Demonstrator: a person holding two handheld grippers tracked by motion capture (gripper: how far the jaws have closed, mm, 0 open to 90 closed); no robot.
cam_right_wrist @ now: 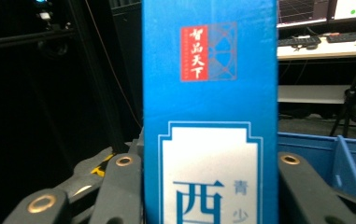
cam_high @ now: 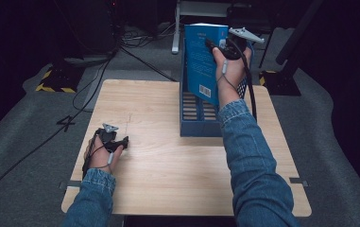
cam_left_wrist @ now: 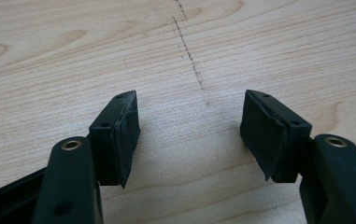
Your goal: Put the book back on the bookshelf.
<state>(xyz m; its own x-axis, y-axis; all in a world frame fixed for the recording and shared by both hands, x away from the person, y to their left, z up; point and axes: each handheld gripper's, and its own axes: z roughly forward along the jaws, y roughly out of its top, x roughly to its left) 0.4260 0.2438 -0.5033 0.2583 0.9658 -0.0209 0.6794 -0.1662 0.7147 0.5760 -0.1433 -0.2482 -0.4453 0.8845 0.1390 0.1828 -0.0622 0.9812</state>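
The light wood-grain rectangular desk (cam_high: 168,161) carries a blue plastic slotted rack (cam_high: 197,116) at its 1 o'clock area, near the far edge; the remaining surface from centre through 6 and 9 o'clock is bare wood, giving open room on all near sides. The left tool (cam_high: 123,142) lies low at 8 o'clock close to the desk's left edge, its black jaws spread apart with only bare wood and a faint pencil line (cam_left_wrist: 189,53) between them, pinching nothing. The right tool (cam_high: 210,46) is raised at 1 o'clock above the rack, jaws clamped on the edge of a blue paperback book (cam_high: 203,59), which stands upright with its lower end at the rack and its barcode panel facing the near side. In the right gripper view the book's spine (cam_right_wrist: 210,112) sits between the two jaws and bears a red square label with white Chinese characters, and below it a white panel with a large blue character "西".
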